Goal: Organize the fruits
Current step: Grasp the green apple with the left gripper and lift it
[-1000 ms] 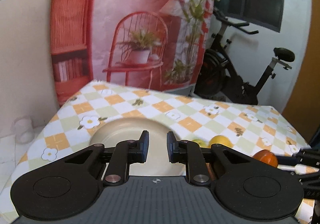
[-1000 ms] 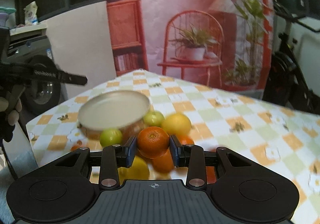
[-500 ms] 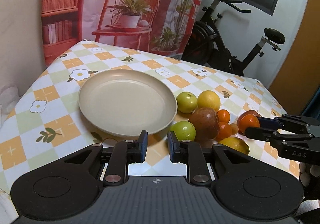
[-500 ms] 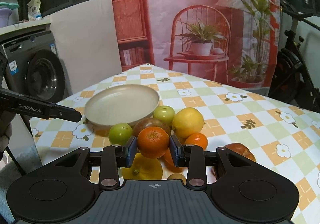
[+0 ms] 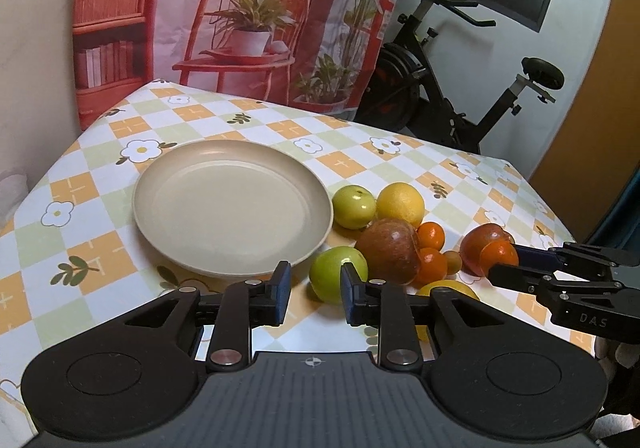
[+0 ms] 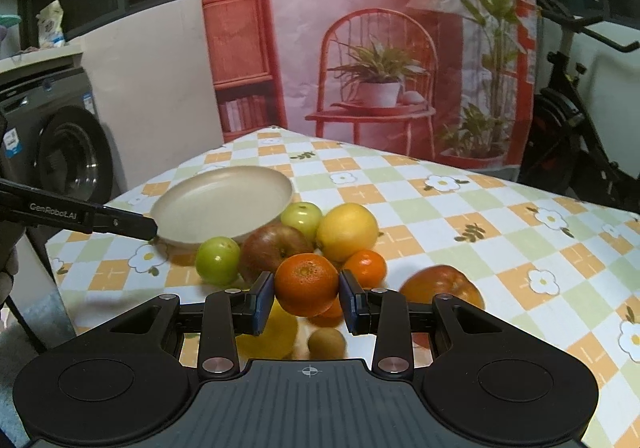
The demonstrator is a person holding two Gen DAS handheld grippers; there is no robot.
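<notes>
A beige plate (image 5: 138, 207) lies bare on the checked tablecloth, also in the right wrist view as plate (image 6: 224, 203). Right of it is a cluster of fruit: two green apples (image 5: 336, 272) (image 5: 354, 205), a yellow citrus (image 5: 400, 203), a brown-red apple (image 5: 388, 250), small oranges (image 5: 431, 236) and a red apple (image 5: 478, 244). My right gripper (image 6: 307, 302) is shut on an orange (image 6: 306, 284), held just above the cluster. My left gripper (image 5: 312, 294) is drawn in to a narrow gap and holds nothing. It hovers near the plate's front rim, beside the nearer green apple.
The table (image 5: 248, 123) ends close behind the plate at a printed backdrop. An exercise bike (image 5: 460, 95) stands at the back right. A washing machine (image 6: 60, 151) is off the table's left side. A yellow fruit (image 6: 272, 332) and a small brown one (image 6: 326, 342) lie under the right gripper.
The left wrist view has tipped downward and moved in, so the plate and fruit now show in full. The right gripper still holds the orange in about the same place.
</notes>
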